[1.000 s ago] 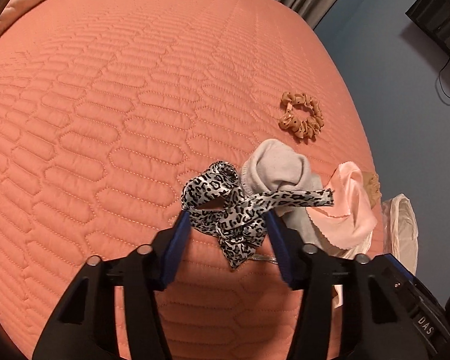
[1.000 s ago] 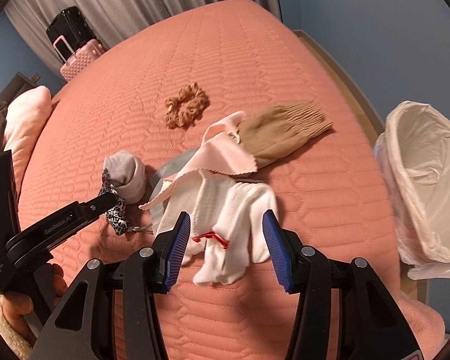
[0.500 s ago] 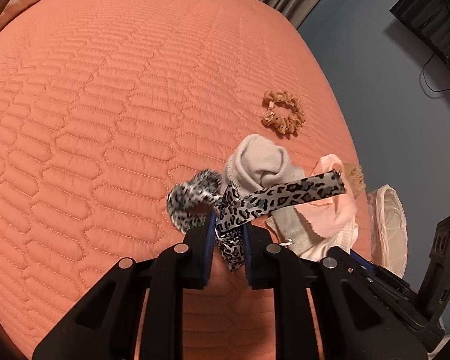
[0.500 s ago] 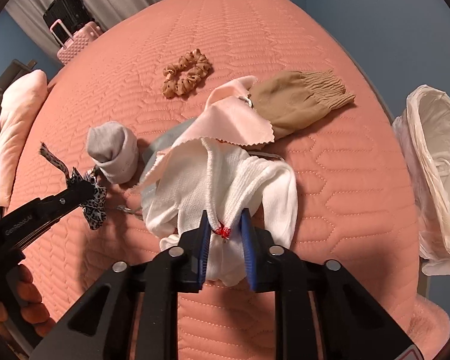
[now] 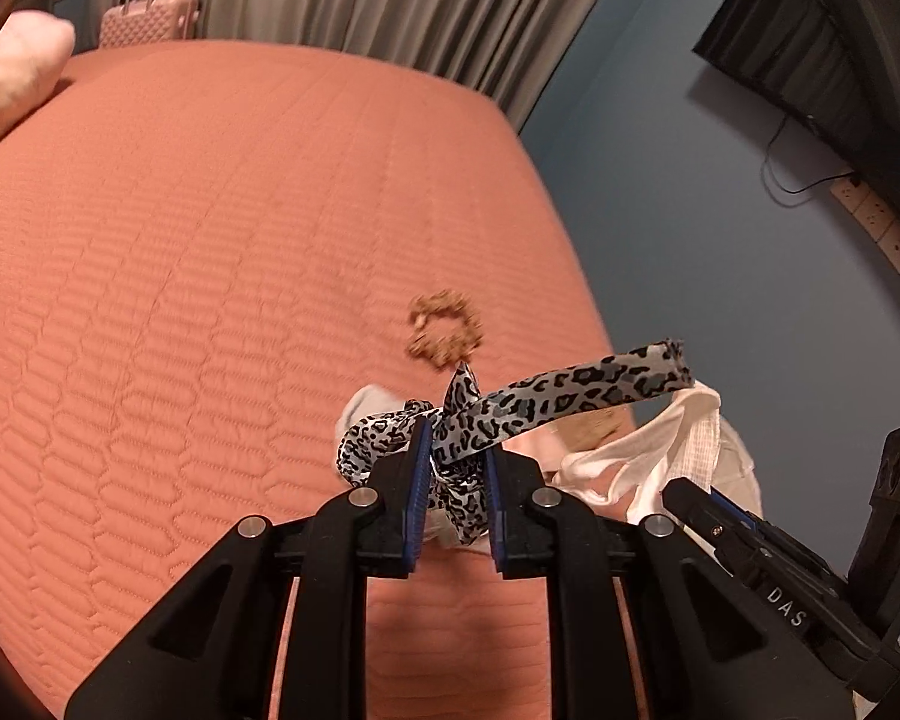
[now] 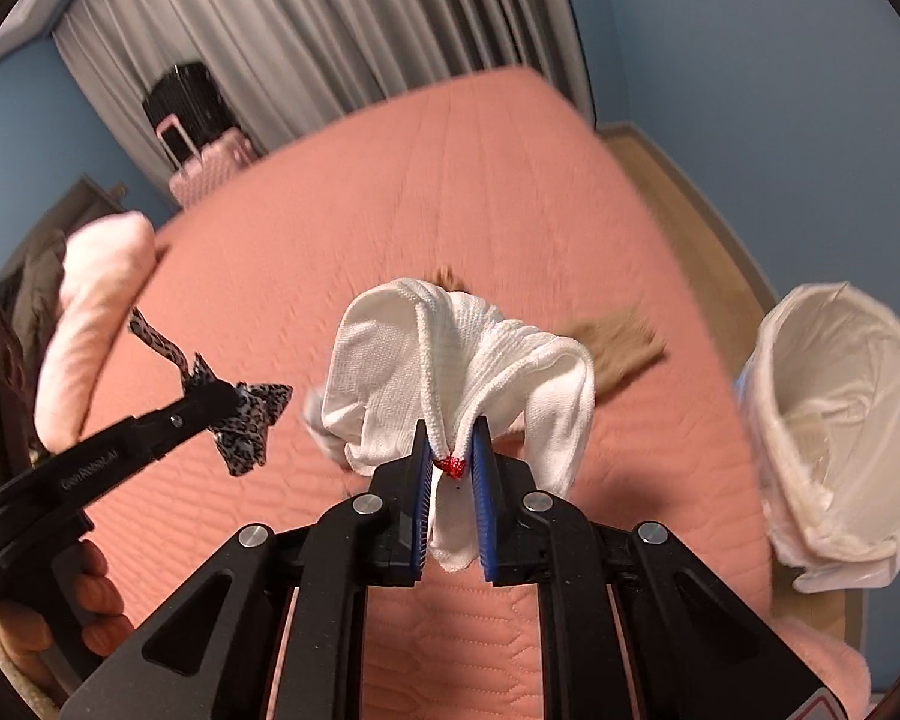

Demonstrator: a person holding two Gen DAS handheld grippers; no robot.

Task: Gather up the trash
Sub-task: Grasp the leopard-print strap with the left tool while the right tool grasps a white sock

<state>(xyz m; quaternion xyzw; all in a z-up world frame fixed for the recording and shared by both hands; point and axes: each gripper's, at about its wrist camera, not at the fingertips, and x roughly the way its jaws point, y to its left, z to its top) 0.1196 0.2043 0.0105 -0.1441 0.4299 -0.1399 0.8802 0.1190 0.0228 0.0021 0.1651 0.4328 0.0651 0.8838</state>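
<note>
Both tongs have gone from open over the pile to clamped and raised within the last second. The left tongs (image 5: 455, 468) pinch the leopard-print satin ribbon scrunchie (image 5: 510, 408), one tail sticking out stiffly, and it now hangs clear of the salmon quilted bed (image 5: 210, 300). The right tongs (image 6: 450, 468) grip the white knitted gloves (image 6: 450, 354) by their red-stitched cuff, lifted above the bed. The white-lined trash bin (image 6: 834, 420) stands just beside the bed's edge, to the right of the gloves. A tan ruffled scrunchie (image 5: 444, 327) and a brown sock (image 6: 618, 348) lie on the bed, farther from the bin. Likely next comes carrying both to the bin.
</note>
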